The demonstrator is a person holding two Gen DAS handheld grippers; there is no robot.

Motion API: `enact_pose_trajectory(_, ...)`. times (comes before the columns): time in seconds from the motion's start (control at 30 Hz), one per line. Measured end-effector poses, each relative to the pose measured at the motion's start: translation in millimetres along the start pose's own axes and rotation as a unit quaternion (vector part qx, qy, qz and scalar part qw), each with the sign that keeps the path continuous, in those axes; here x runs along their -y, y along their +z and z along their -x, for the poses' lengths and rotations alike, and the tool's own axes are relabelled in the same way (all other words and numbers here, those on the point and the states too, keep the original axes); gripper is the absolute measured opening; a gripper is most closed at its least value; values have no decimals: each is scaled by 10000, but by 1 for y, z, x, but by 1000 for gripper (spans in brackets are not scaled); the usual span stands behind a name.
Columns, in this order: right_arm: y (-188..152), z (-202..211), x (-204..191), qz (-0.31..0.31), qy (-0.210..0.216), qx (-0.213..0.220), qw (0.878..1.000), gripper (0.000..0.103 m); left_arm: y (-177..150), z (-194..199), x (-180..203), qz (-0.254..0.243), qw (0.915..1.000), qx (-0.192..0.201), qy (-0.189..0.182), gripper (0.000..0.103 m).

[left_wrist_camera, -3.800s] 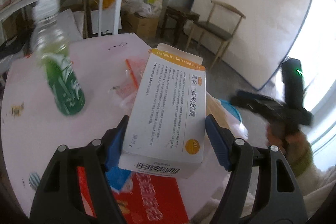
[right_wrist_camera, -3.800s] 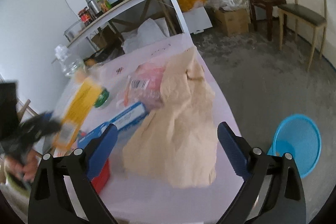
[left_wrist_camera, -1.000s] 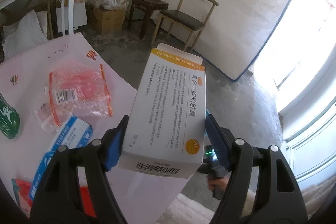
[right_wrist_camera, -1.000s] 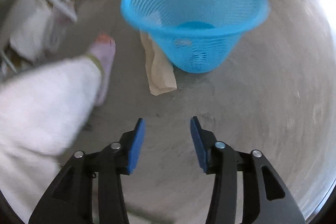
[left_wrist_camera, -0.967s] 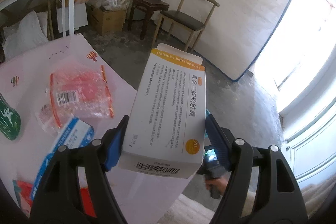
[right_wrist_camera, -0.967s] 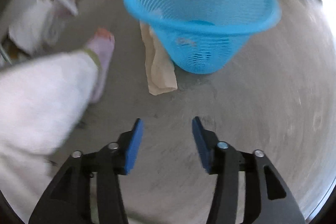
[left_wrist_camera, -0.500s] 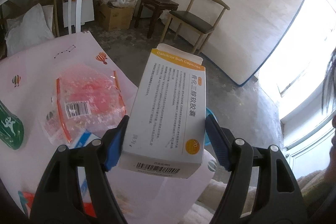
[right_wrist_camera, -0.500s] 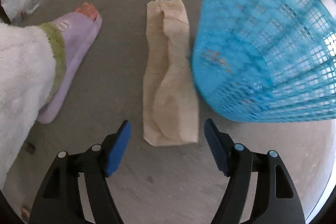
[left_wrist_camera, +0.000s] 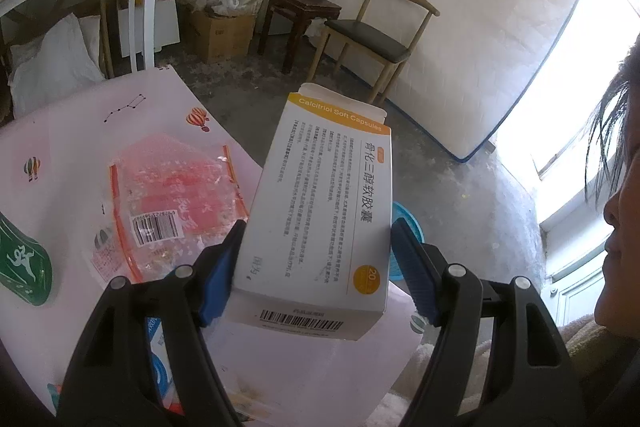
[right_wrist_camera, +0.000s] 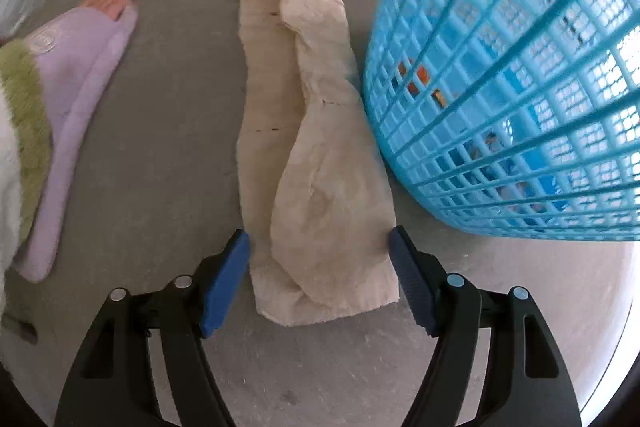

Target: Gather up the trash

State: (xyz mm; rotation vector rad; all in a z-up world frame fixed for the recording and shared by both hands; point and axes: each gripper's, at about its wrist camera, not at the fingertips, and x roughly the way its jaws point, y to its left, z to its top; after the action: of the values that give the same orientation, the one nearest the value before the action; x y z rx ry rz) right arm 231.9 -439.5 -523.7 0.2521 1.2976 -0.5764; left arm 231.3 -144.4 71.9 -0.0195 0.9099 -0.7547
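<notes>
My left gripper (left_wrist_camera: 316,231) is shut on a white and orange medicine box (left_wrist_camera: 328,195), held upright above the edge of the pink-covered table (left_wrist_camera: 80,139). In the right wrist view, a crumpled brown paper bag (right_wrist_camera: 304,115) lies flat on the grey floor against the side of a blue mesh basket (right_wrist_camera: 500,87). My right gripper (right_wrist_camera: 317,237) points steeply down at the bag with its jaws wide. The bag's near end lies between the blue pads (right_wrist_camera: 228,275), and they do not press on it. A sliver of the basket (left_wrist_camera: 408,223) shows behind the box.
On the table lie a pink plastic bag (left_wrist_camera: 172,195), a green bottle (left_wrist_camera: 22,267) and a blue packet (left_wrist_camera: 160,347). A foot in a lilac slipper (right_wrist_camera: 76,99) stands left of the paper bag. A wooden chair (left_wrist_camera: 372,39), stool and boxes stand beyond the table.
My right gripper has dropped close to the floor and its jaws have widened; the paper bag now lies between them. The left gripper still holds the box and has shifted slightly.
</notes>
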Motion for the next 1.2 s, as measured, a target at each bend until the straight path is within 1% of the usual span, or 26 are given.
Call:
enact_pose_trajectory(0.07, 5, -4, 10, -183, 132, -42, 9997, 71, 1, -1, 0, 22, 10000, -22, -25, 69)
enact_pose_trajectory(0.17, 12, -8, 16, -139, 211, -116, 9996, 69, 1, -3, -1, 52, 10000, -31, -72, 69)
enact_pose_trajectory(0.27, 13, -7, 22, -117, 454, -247, 9986, 43, 2, -3, -2, 109, 9999, -22, -89, 69)
enact_pose_trajectory(0.33, 12, -1, 19, -48, 454, -293, 9985, 11, 1, -1, -1, 115, 9999, 4, -115, 69)
enact_pose_trajectory(0.37, 11, -1, 19, -20, 414, -368, 9985, 5, 0, 0, 0, 99, 9999, 19, -109, 69)
enact_pose_trajectory(0.47, 5, 0, 18, -62, 409, -493, 9979, 3, -2, 6, 4, 32, 9999, 95, -109, 69)
enact_pose_trajectory(0.53, 2, 8, 24, -143, 466, -493, 9976, 2, -4, 13, 7, -4, 9998, 171, -129, 69)
enact_pose_trajectory(0.63, -8, 40, 31, -239, 687, -340, 9968, 2, -8, 22, 11, -36, 9995, 290, -140, 69)
enact_pose_trajectory(0.7, -12, 68, 41, -212, 836, -148, 9962, 2, -11, 25, 13, -9, 9993, 345, -166, 69)
enact_pose_trajectory(0.8, -19, 132, 67, -229, 1128, 296, 9929, 2, -20, 25, 15, 132, 9988, 377, -295, 69)
enact_pose_trajectory(0.83, -19, 146, 74, -240, 1174, 401, 9920, 2, -23, 24, 16, 180, 9985, 388, -341, 69)
enact_pose_trajectory(0.9, -14, 192, 101, -261, 1271, 813, 9882, 2, -30, 22, 20, 248, 9979, 412, -432, 69)
enact_pose_trajectory(0.93, -22, 213, 101, -258, 1267, 958, 9870, 2, -34, 22, 24, 251, 9978, 434, -436, 69)
enact_pose_trajectory(0.97, -13, 235, 115, -226, 1272, 1193, 9844, 2, -37, 22, 27, 235, 9976, 468, -453, 69)
enact_pose_trajectory(1.0, -10, 251, 121, -183, 1274, 1325, 9828, 2, -40, 22, 29, 231, 9974, 489, -475, 69)
enact_pose_trajectory(1.03, 1, 264, 132, -105, 1304, 1451, 9807, 2, -42, 22, 31, 240, 9970, 514, -517, 69)
enact_pose_trajectory(1.1, 21, 279, 145, -43, 1306, 1573, 9789, 2, -48, 22, 37, 234, 9960, 573, -649, 69)
enact_pose_trajectory(1.17, 39, 293, 157, -35, 1288, 1641, 9780, 2, -52, 21, 43, 211, 9959, 605, -635, 69)
enact_pose_trajectory(1.2, 40, 302, 158, -23, 1268, 1692, 9774, 2, -54, 21, 47, 203, 9954, 642, -677, 69)
